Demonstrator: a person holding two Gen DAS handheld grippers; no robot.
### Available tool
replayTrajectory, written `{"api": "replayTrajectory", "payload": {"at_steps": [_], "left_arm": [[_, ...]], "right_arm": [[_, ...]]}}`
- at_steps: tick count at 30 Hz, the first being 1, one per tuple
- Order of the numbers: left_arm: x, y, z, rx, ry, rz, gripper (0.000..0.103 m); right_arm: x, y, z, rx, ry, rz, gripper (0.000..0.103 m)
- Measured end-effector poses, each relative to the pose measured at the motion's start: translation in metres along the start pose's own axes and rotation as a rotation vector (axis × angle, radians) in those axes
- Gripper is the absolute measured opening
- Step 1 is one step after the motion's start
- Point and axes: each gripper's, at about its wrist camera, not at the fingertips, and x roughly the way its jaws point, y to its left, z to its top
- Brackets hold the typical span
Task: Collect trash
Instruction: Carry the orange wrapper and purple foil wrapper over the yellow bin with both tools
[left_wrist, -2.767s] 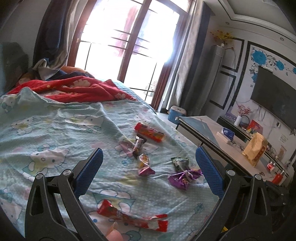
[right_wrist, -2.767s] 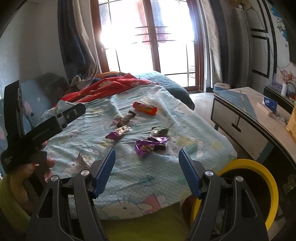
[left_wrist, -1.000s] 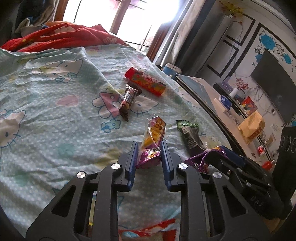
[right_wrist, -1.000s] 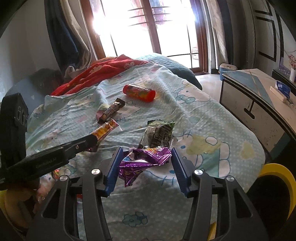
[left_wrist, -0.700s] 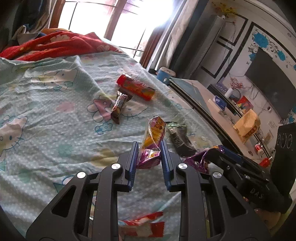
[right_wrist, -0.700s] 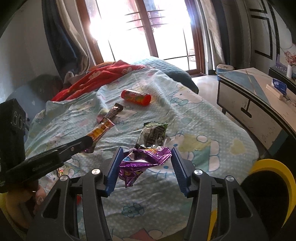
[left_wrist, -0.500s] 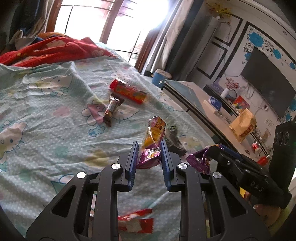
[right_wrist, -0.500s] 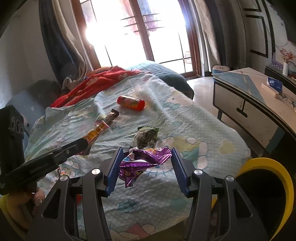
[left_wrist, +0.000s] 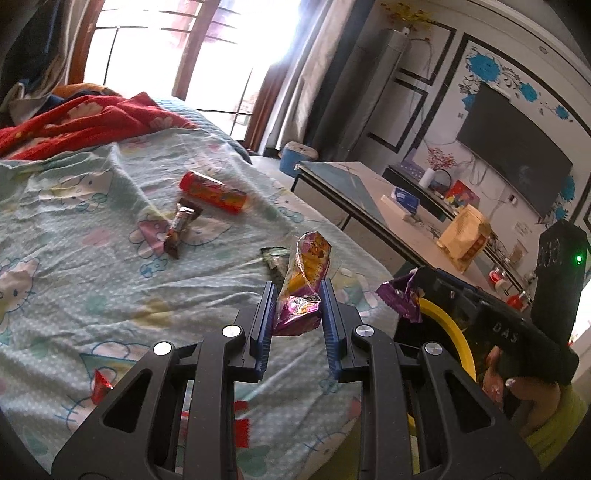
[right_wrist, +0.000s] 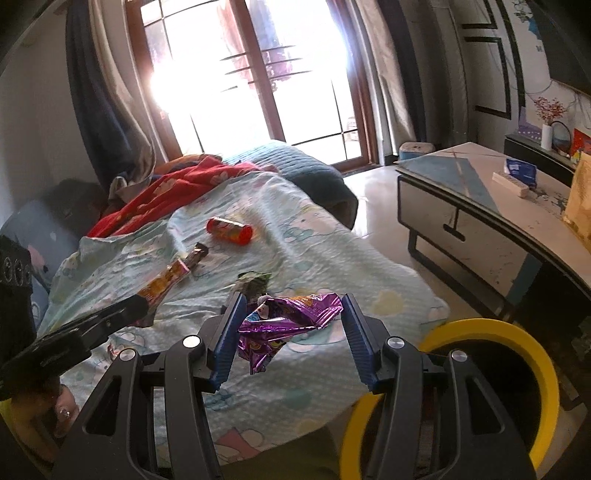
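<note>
Above the bed's (left_wrist: 92, 280) near edge, the left gripper (left_wrist: 298, 301) pinches an orange-and-purple wrapper (left_wrist: 304, 273), while the right gripper (right_wrist: 291, 325) clamps a crumpled purple wrapper (right_wrist: 288, 323) beside a yellow-rimmed bin (right_wrist: 532, 347). A red tube (left_wrist: 212, 192), brown bar wrapper (left_wrist: 181, 225) and green wrapper (right_wrist: 253, 281) lie mid-bed.

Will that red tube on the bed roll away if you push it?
Probably, a bit. The red tube looks round and lies on its side, so it could roll. But the wrinkly bedsheet looks soft and would likely stop it soon.
</note>
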Motion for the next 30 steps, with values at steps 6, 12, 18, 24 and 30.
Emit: {"api": "replayTrajectory", "payload": {"at_steps": [6,12,18,24,30], "left_arm": [[0.002,-0.018,-0.004,0.038,0.006,-0.026,0.018],[0.004,-0.033,-0.010,0.076,0.014,-0.049,0.018],[0.007,-0.047,-0.017,0.109,0.025,-0.068,0.018],[0.008,-0.062,-0.024,0.154,0.033,-0.095,0.018],[0.012,-0.078,-0.032,0.195,0.048,-0.111,0.018]], "right_arm": [[-0.014,-0.018,-0.002,0.025,-0.016,-0.031,0.051],[-0.027,-0.032,-0.003,0.042,-0.033,-0.053,0.051],[-0.037,-0.046,-0.005,0.063,-0.046,-0.076,0.051],[-0.050,-0.060,-0.008,0.082,-0.062,-0.104,0.051],[-0.063,-0.073,-0.012,0.102,-0.077,-0.135,0.051]]}}
